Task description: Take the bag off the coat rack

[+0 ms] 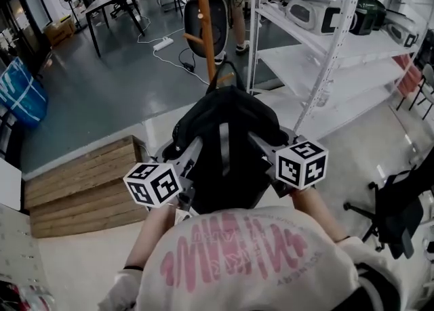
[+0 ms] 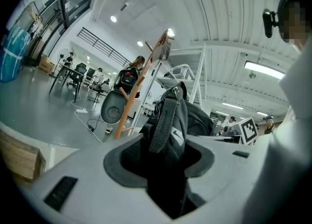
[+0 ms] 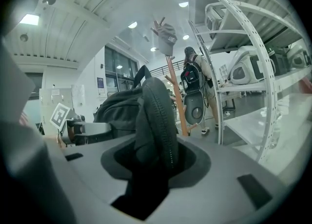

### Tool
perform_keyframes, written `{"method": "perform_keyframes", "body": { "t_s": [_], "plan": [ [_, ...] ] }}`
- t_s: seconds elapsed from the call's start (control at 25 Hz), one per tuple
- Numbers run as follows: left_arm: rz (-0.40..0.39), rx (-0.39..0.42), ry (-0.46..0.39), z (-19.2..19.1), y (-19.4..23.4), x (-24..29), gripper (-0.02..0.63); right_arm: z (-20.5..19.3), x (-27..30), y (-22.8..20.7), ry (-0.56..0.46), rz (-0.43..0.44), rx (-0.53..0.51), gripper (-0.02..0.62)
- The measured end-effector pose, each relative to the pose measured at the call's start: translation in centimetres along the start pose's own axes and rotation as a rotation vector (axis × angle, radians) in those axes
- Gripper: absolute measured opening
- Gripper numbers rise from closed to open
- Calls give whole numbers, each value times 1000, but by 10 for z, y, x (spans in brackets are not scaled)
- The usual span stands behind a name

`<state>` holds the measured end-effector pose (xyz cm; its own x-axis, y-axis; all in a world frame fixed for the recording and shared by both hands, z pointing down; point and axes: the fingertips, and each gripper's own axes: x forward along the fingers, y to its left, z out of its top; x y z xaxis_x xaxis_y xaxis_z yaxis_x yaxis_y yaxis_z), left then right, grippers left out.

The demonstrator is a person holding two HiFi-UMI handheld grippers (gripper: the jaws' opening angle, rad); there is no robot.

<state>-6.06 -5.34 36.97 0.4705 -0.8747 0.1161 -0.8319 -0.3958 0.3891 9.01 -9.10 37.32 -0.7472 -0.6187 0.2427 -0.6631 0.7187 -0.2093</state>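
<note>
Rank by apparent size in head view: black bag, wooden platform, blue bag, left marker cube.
1. black bag
2. wooden platform, close behind
3. blue bag and left marker cube: alike; cube is nearer the camera, so unranked.

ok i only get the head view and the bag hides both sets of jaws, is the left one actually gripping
Observer: yes, the left gripper is shut on a webbing strap of the bag.
Operator: and the right
Observer: the right gripper is shut on a padded strap, thicker, with a stitched edge.
Operator: rack top is cut off for me, anything up there
Observer: a grey cap hangs on the top of the rack.
</note>
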Motion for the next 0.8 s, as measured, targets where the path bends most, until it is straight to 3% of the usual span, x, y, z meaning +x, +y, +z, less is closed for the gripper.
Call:
{"method": "perform_keyframes", "body": {
  "t_s": [0.8],
  "plan": [
    [56,-32,32,-22,11,-6,158,-24,13,-1,54,38,14,155]
  ]
}}
